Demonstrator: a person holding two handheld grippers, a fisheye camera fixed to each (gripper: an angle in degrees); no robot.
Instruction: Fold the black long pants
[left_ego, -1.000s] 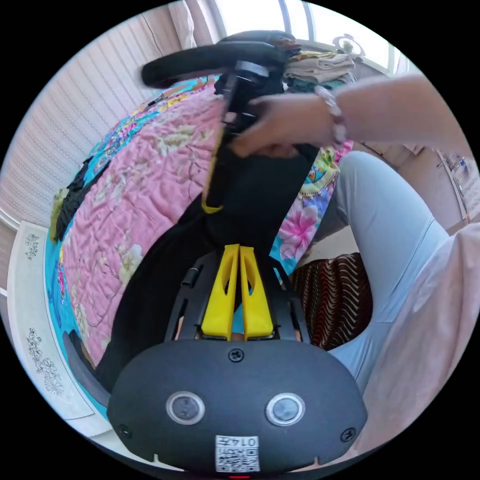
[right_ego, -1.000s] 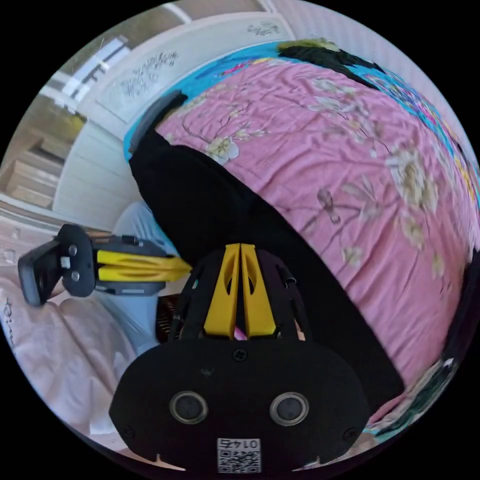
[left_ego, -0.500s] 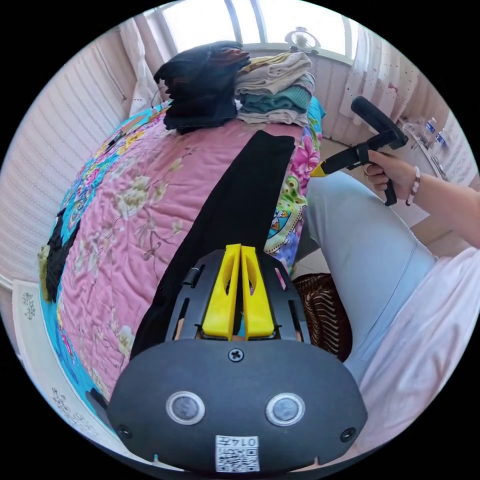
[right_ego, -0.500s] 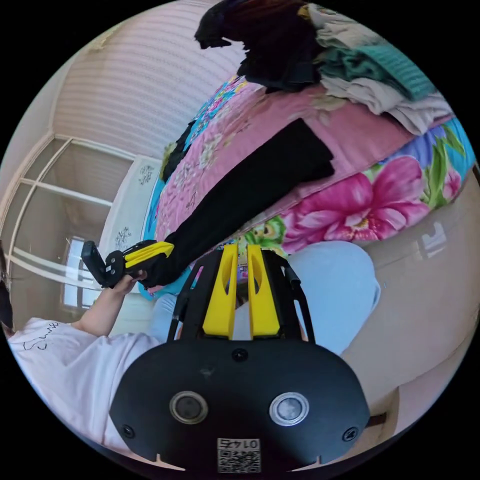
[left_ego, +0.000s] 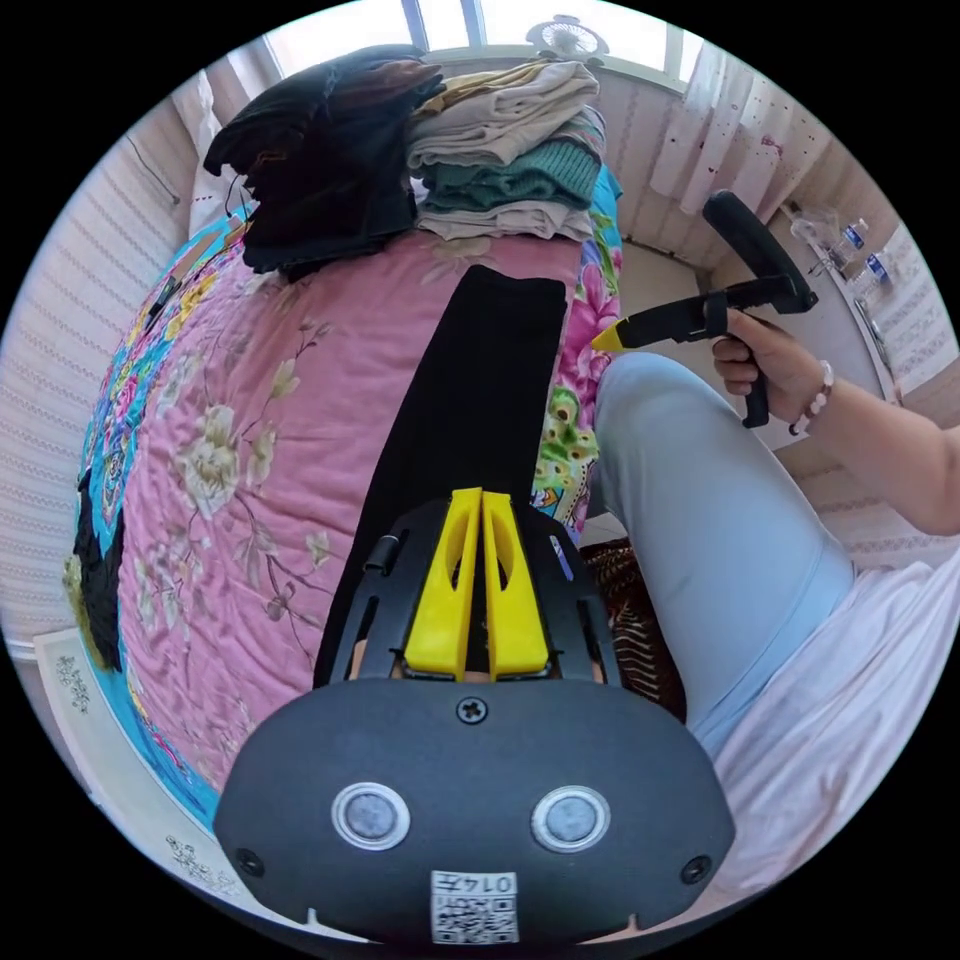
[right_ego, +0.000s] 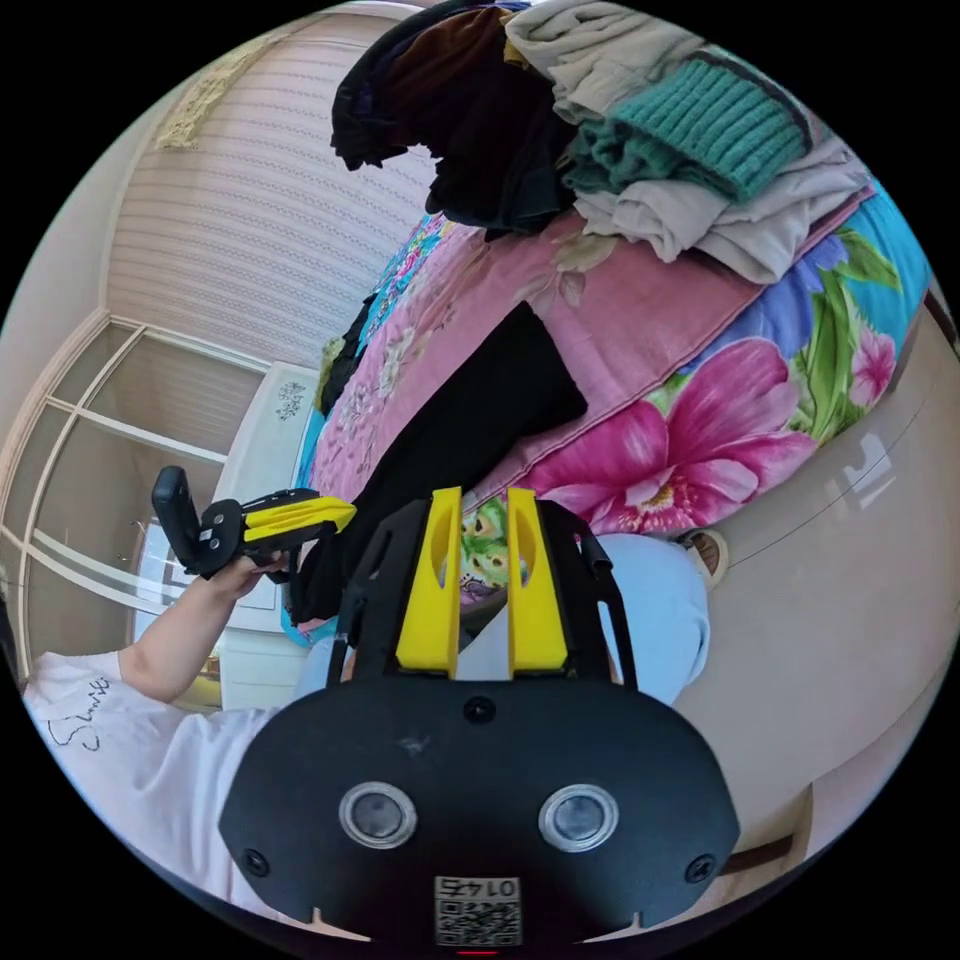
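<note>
Left gripper (left_ego: 481, 497), jaws clenched together, we are holding over the near end of the black pants (left_ego: 470, 400), lying lengthwise on the pink quilt (left_ego: 250, 420). Right gripper (right_ego: 472, 495), jaws parted, is hanging beside the bed, grasping nothing.

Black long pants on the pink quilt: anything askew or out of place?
Nothing stands out. The black long pants lie as a flat narrow strip along the edge of the pink floral quilt, short of the stacked folded clothes.
</note>
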